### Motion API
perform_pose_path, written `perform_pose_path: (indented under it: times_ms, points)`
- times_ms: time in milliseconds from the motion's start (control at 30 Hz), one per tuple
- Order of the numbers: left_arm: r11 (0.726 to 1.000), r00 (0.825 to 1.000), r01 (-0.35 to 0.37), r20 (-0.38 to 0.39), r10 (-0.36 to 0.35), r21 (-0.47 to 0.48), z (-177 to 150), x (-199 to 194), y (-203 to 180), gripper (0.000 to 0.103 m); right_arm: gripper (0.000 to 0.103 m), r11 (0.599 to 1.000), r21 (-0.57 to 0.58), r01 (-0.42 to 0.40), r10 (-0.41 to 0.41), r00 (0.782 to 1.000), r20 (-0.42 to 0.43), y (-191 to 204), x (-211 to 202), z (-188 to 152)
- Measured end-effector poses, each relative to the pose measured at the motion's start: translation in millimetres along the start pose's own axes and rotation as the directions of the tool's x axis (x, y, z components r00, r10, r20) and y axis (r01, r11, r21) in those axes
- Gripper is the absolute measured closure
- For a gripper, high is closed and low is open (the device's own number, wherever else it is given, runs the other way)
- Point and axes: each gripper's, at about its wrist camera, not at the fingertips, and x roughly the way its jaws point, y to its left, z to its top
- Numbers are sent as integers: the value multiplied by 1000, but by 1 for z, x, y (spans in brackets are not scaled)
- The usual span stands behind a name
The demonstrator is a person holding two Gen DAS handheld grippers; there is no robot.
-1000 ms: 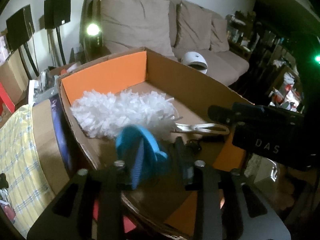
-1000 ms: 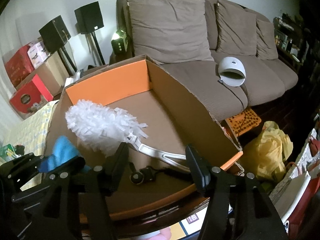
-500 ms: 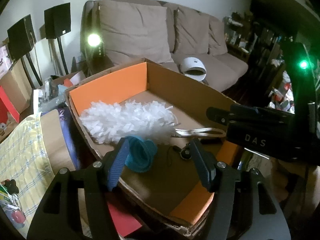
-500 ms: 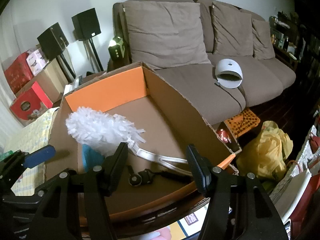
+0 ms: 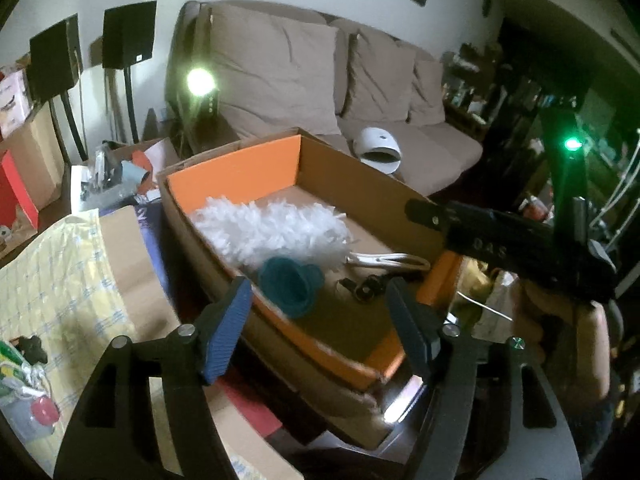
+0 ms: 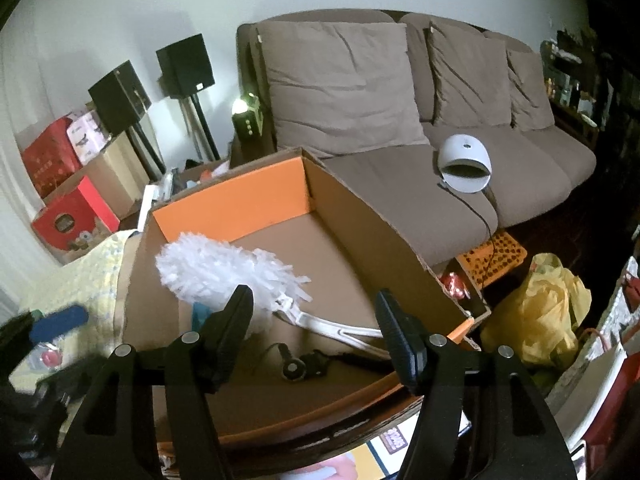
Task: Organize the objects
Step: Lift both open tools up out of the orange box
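Teal cup (image 5: 291,289) is lying inside the cardboard box (image 5: 360,196), just ahead of my released left claw (image 5: 320,316).
It is resting beside the white duster (image 5: 272,232), whose handle is running rightward toward my right claw (image 6: 314,332), also spread empty.

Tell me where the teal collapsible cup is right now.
In the left wrist view, the teal collapsible cup lies inside the cardboard box, near its front-left wall, against the white fluffy duster.
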Motion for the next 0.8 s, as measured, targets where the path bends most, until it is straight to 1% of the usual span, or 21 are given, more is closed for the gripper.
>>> perform_pose_path:
  times_ms: [67, 100, 167, 267, 500, 567, 667, 700, 800]
  points:
    - [1000, 1000, -18, 19, 18, 3, -1, -12, 3, 34, 38, 1000, 4, -6, 5, 1000, 6, 0, -2, 1]
    - [1000, 999, -23, 29, 23, 1, -1, -17, 3, 30, 37, 1000, 6, -8, 8, 1000, 10, 0, -4, 1]
    - [999, 997, -32, 65, 33, -10, -4, -31, 7, 27, 37, 1000, 8, -13, 13, 1000, 17, 2, -6, 2]
    - [998, 994, -56, 91, 56, -11, -10, -44, 9, 27, 36, 1000, -2, -18, 18, 999, 27, 8, -10, 4]
    - [992, 986, -121, 112, 123, -21, -13, -63, 21, 27, 36, 999, -23, -45, 46, 998, 44, 20, -17, 6]
    - [989, 981, -141, 125, 145, -36, -14, -72, 30, 26, 34, 998, -33, -53, 55, 997, 52, 25, -20, 6]
    - [984, 974, -170, 141, 176, -54, -19, -86, 46, 18, 31, 997, -49, -65, 68, 996, 64, 33, -25, 7]
    - [982, 972, -180, 146, 186, -58, -21, -91, 51, 18, 31, 996, -55, -70, 73, 995, 68, 36, -26, 7]
    - [969, 958, -227, 156, 240, -96, -28, -113, 73, 16, 28, 994, -71, -86, 91, 993, 73, 42, -29, 7]
